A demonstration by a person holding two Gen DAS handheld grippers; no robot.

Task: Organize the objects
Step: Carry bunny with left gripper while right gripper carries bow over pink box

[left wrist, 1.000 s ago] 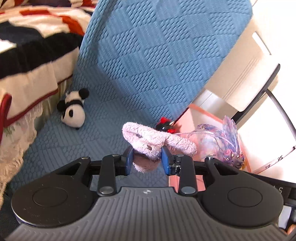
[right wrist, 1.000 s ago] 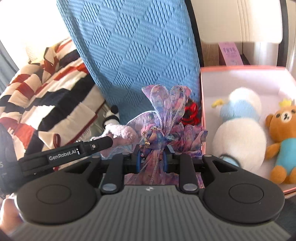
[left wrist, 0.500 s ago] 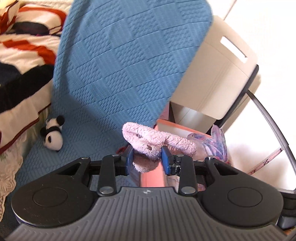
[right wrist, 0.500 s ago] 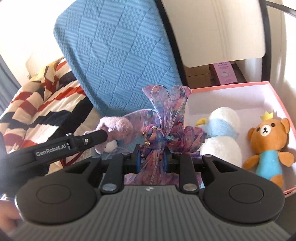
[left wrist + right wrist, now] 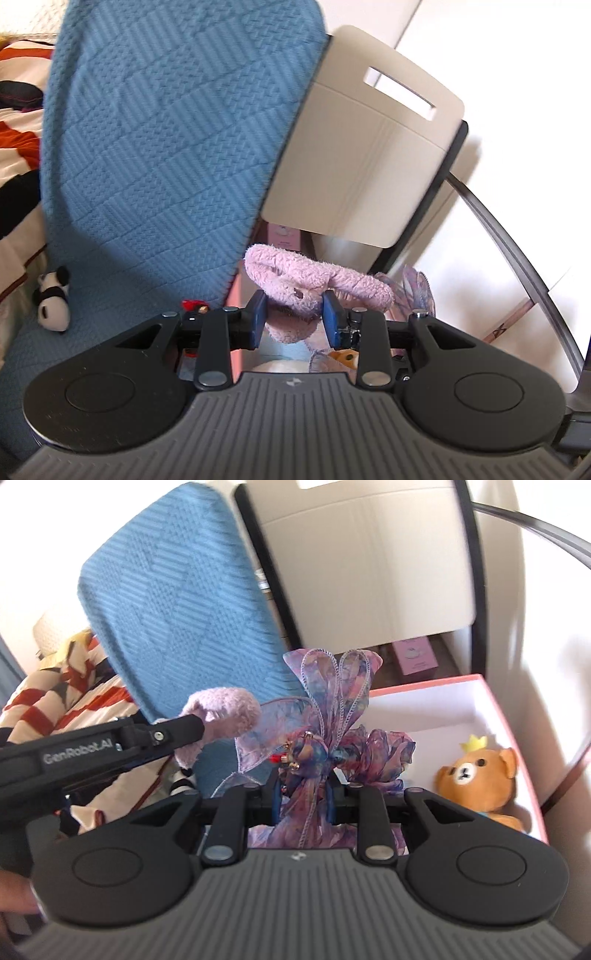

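Note:
My left gripper [image 5: 294,316] is shut on a fluffy pink plush [image 5: 314,280] and holds it in the air by the pink box's left wall; the plush also shows in the right wrist view [image 5: 225,710]. My right gripper [image 5: 302,800] is shut on a purple ribbon bow [image 5: 325,716], held over the open pink box [image 5: 513,738]. A brown bear with a yellow crown [image 5: 480,775] lies in the box. A small panda plush [image 5: 53,299] lies on the blue chair seat at the left.
A blue knitted cover [image 5: 166,147] drapes the chair back. A beige chair back [image 5: 365,155] stands behind the box. A striped blanket [image 5: 74,686] lies at the left. A small pink carton [image 5: 413,655] stands behind the box.
Both grippers have lifted and moved right toward the pink box with their loads. The panda has slid to the left edge of the left view. The white and blue plush has dropped out of the right view.

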